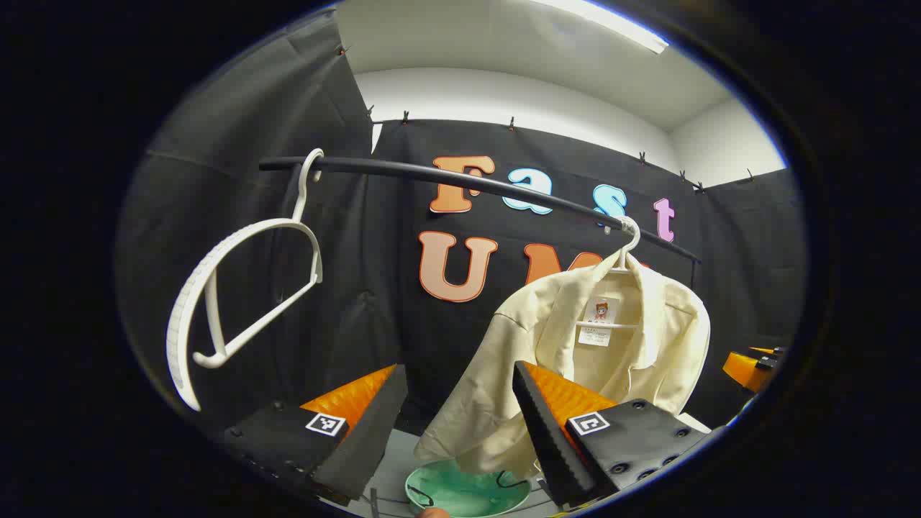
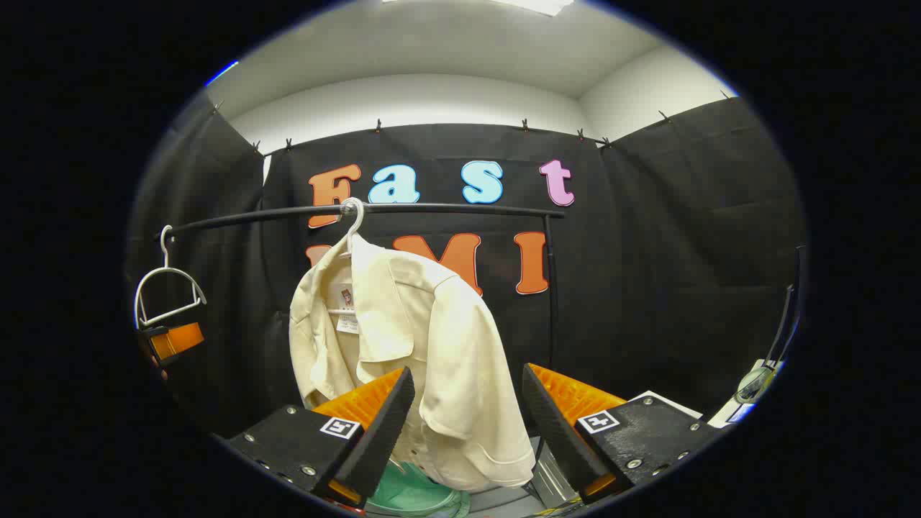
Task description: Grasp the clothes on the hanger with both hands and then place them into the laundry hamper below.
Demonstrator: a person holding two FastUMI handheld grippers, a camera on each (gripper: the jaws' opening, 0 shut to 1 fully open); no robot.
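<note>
A cream short-sleeved shirt [image 1: 597, 345] [image 2: 432, 345] hangs on a white hanger [image 2: 352, 219] from a black rail [image 1: 468, 183] [image 2: 446, 208]. Below its hem sits a green laundry hamper [image 1: 468, 493] [image 2: 414, 496], partly hidden by the shirt. My left gripper [image 1: 460, 403] is open, left of the shirt and a little short of it; it also appears at the left edge of the right gripper view [image 2: 173, 342]. My right gripper [image 2: 468, 403] is open with the shirt's right sleeve and hem ahead between its fingers; whether they touch the cloth I cannot tell. It also peeks in far right [image 1: 752, 363].
An empty white hanger [image 1: 237, 288] [image 2: 165, 288] hangs at the rail's left end. The rail's upright post [image 2: 550, 288] stands right of the shirt. A white surface [image 2: 662, 399] and a lamp-like object [image 2: 755, 385] lie at the right.
</note>
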